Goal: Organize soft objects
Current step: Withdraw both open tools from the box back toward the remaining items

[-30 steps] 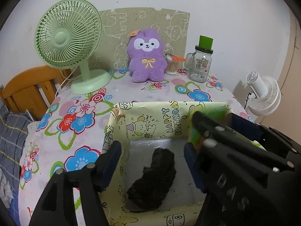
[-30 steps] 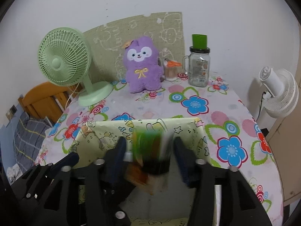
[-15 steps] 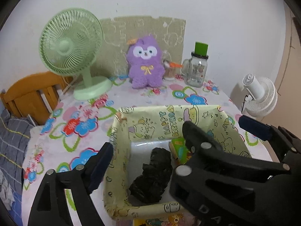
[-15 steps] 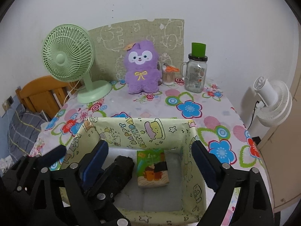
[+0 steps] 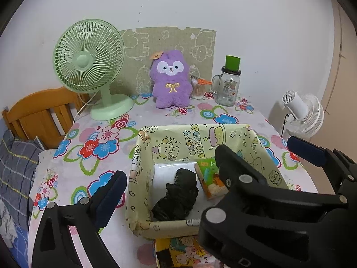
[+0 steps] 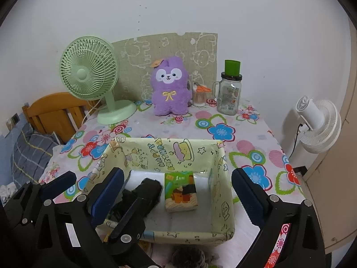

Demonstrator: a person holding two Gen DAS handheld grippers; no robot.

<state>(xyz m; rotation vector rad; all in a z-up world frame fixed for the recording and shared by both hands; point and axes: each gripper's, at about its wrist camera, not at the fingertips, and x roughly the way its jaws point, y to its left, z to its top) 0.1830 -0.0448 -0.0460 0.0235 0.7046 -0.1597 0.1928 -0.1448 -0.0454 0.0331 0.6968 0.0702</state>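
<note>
**Both grippers empty above the box**

Right gripper [image 6: 176,189]: jaws spread wide, just opened, nothing between the pads; poised over the near half of the box.
Left gripper [image 5: 169,172]: jaws likewise wide and just opened, empty, at the box's left side.
Paper-lined box [image 6: 225,192]: yellow cartoon print, on the near part of the table.
Tissue pack [image 6: 180,192]: green and orange, lying flat on the box floor, right of centre.
Black soft bundle [image 5: 178,195]: crumpled, on the box floor just left of the pack.
Floral tablecloth [image 6: 223,131]: covers the table.
Purple plush [image 6: 170,89]: upright at the far edge.
Green fan [image 6: 89,76]: far left.
Glass jar [image 6: 229,96]: far right, green lid.
White fan [image 6: 319,125]: beyond the table's right side.
</note>
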